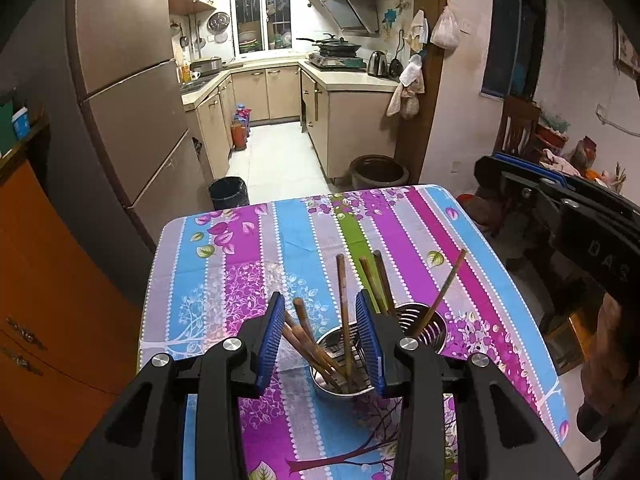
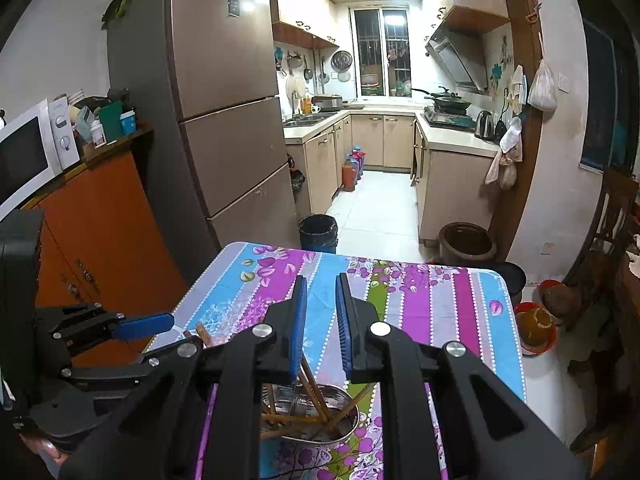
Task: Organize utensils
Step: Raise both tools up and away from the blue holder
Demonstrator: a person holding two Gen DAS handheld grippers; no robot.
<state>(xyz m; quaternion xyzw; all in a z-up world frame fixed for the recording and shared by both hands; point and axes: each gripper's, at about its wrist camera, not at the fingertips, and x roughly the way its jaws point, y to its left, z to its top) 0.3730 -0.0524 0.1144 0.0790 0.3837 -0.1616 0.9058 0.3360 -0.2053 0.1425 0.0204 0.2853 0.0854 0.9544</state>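
A shiny metal utensil holder with two perforated cups stands on the table, and several brown chopsticks lean in it at different angles. My left gripper hangs just above the nearer cup. Its blue pads are apart and chopsticks rise in the gap, but neither pad presses on them. In the right wrist view the holder lies below my right gripper, whose pads leave a narrow gap with nothing in it. The left gripper shows there at the left, beside a chopstick tip.
The table wears a striped floral cloth and ends close on the left, right and far sides. Beyond it stand a black bin, a brown crock, a tall fridge and an orange cabinet with a microwave. The right tool's black housing fills the right edge.
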